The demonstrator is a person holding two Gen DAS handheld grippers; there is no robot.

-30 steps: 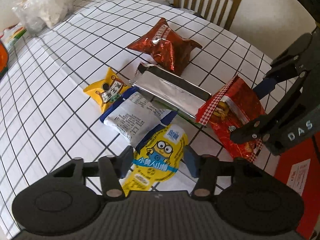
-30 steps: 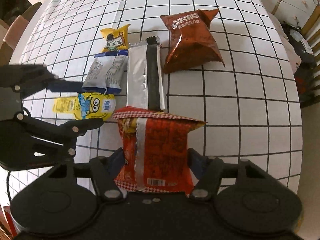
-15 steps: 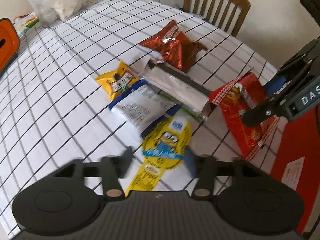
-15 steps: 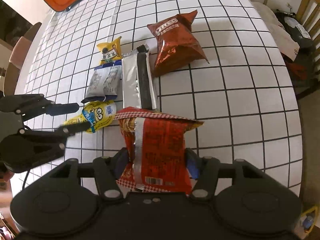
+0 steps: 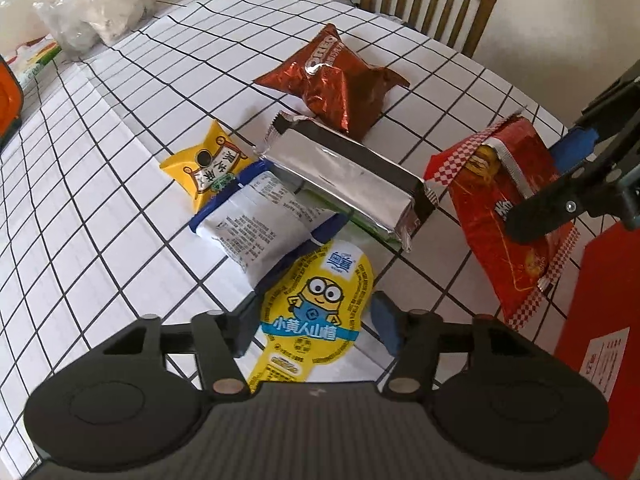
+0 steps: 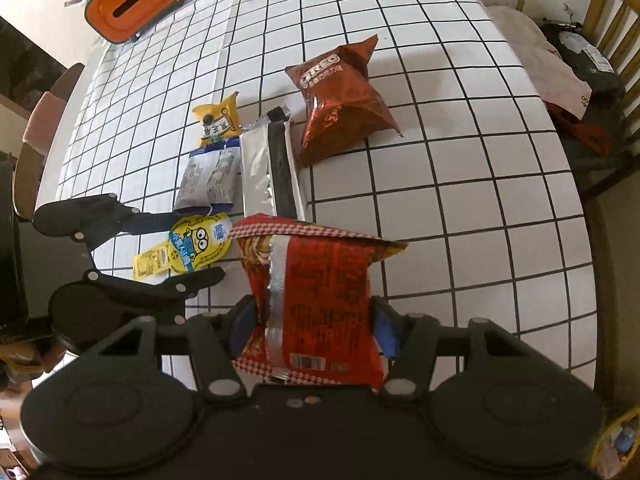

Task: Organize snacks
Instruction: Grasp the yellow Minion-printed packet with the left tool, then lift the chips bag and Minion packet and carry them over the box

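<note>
- The right gripper (image 6: 314, 322) is clenched on the red snack bag (image 6: 316, 300); both blue pads press its sides, and the bottom of the bag is hidden behind the gripper body at the lower centre of the frame.
- The left gripper (image 5: 312, 326) stands released, its fingers apart on each side of the yellow Minion pouch (image 5: 316, 312). I cannot tell if they touch it; the pouch's lower end is cut off by the gripper body.
- On the counter (image 5: 80, 208), in the middle of the frame, the silver packet (image 5: 340, 176) lies on a green pack which is almost fully hidden.
- The white-and-blue packet (image 5: 260, 224) overlaps the small yellow packet (image 5: 208, 164).
- The brown Oreo bag (image 5: 336, 80) lies above them, beside the silver packet.
- An orange box (image 6: 136, 0) is at upper left in the right wrist view.
</note>
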